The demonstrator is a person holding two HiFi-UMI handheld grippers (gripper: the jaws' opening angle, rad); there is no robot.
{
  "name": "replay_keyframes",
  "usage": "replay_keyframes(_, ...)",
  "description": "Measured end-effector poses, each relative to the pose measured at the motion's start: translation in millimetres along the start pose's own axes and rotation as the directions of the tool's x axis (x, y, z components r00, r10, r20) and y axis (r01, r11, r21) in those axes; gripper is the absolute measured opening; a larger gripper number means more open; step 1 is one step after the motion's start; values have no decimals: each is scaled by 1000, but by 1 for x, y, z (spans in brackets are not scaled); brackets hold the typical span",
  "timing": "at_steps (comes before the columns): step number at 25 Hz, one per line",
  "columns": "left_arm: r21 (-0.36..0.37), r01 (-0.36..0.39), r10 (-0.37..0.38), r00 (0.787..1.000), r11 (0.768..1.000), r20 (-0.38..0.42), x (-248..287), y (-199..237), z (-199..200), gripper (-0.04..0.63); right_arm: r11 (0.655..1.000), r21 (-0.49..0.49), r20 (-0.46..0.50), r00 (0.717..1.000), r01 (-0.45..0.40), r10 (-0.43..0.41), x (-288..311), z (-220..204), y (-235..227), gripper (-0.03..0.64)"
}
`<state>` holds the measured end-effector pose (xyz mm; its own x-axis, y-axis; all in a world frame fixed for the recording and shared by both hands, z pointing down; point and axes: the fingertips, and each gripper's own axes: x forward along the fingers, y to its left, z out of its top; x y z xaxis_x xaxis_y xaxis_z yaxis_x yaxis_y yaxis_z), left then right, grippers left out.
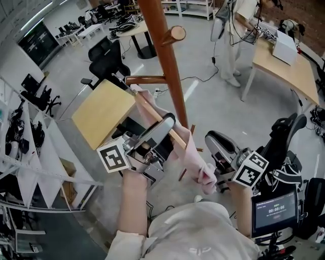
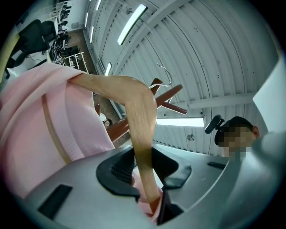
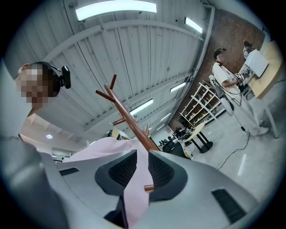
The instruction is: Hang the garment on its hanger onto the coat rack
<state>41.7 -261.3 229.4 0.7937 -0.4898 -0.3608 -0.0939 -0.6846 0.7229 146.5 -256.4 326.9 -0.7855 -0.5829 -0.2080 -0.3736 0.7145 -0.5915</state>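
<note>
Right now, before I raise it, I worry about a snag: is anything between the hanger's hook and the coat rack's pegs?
Nothing visible. The left gripper clamps the wooden hanger, whose wire hook stands clear just in front of the coat rack pegs; the pink garment drapes off the hanger, away from the hook.

Entry: I read this site as a robotics lab set up in an open industrial hall. Evidence: pale wooden desks on white legs [image 1: 297,76], black mesh swivel chairs [image 1: 106,58], white shelving loaded with dark gear [image 1: 51,173], and a grey polished concrete floor [image 1: 203,101]. Overhead is a ribbed white metal ceiling [image 2: 214,49] with long fluorescent strip lights [image 3: 116,7]. There is a red brick end wall [image 3: 232,36]. Another person [image 1: 231,45] stands at a far desk.
</note>
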Motion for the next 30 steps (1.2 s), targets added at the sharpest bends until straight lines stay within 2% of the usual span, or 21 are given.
replay_keyframes(7, -27, 8, -9, 1000, 1000, -30, 6, 13, -11, 101, 1000, -29, -4, 1000, 6, -6, 0, 1, -2, 87)
replay_keyframes(21, -92, -15, 7, 997, 996, -78, 13, 41, -37, 100, 999, -19, -9, 999, 43, -43, -7, -5, -11, 87)
replay_keyframes(30, -127, -22, 7, 993, 992, -117, 24, 61, -57, 100, 995, -12, 6, 995, 101, -101, -26, -8, -26, 87)
